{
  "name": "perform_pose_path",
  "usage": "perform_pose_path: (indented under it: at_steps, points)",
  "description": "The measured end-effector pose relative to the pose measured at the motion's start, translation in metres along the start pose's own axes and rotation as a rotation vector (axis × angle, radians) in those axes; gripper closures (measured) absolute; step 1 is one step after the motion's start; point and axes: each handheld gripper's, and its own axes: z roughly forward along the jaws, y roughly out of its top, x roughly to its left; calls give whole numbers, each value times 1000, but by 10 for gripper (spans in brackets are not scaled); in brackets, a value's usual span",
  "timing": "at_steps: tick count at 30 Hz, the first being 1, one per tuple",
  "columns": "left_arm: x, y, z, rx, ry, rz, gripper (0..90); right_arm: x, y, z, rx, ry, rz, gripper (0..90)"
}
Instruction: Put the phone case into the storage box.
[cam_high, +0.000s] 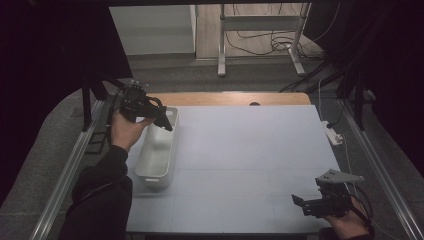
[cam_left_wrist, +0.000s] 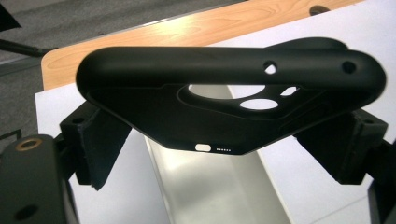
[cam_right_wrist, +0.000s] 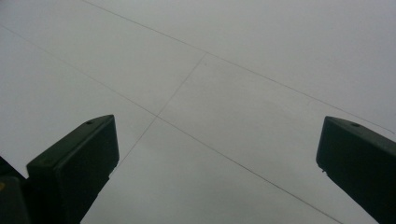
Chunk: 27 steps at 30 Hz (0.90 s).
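Pale grey matting covers the table, and the left gripper (cam_left_wrist: 224, 154) clamps a black soft-plastic phone case (cam_left_wrist: 229, 93) between its jaws, just above the long white plastic tray (cam_high: 159, 150) — carried, not yet dropped — while the right gripper (cam_high: 306, 206), wide and empty, waits well apart.

Black phone case (cam_left_wrist: 224, 88), camera cutouts showing, crosswise above the far end of the white bin (cam_high: 159, 155).

A white bin (cam_high: 159, 150) stood along the left edge of the pale table (cam_high: 250, 150), the 1 obstacle on it. The left gripper (cam_high: 162, 120) hung over the bin's far end, clamping a black phone case (cam_left_wrist: 224, 93). The wide middle lay open. The right gripper (cam_high: 299, 202) sat near the front right corner.
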Motion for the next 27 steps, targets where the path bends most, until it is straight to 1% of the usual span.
perform_pose_path:
  at_steps: [3, 4, 9, 11, 14, 15, 19, 26, 27]
  points:
    - [1, 1, 3, 2, 12, -3, 143, 0, 0, 0, 0, 1, -1, 0]
    - [2, 3, 6, 5, 24, -9, 143, 0, 0, 0, 1, 2, -1, 0]
    - [3, 6, 16, 17, 38, -33, 143, 0, 0, 0, -1, 5, -2, 0]
    - [3, 7, 18, 19, 41, -35, 143, 0, 0, 0, 0, 6, -3, 0]
    - [2, 10, 27, 26, 55, -54, 142, 0, 0, 0, -1, 7, -4, 0]
    - [2, 11, 28, 30, 63, -47, 142, 0, 0, 0, 1, 7, -5, 0]
    - [2, 13, 35, 41, 78, -58, 142, 0, 0, 0, 0, 10, -5, 0]
    - [4, 16, 47, 47, 106, -96, 142, 1, 0, 0, 2, 12, -10, 0]
    - [4, 17, 48, 53, 109, -95, 142, 1, 0, 0, 3, 12, -11, 0]
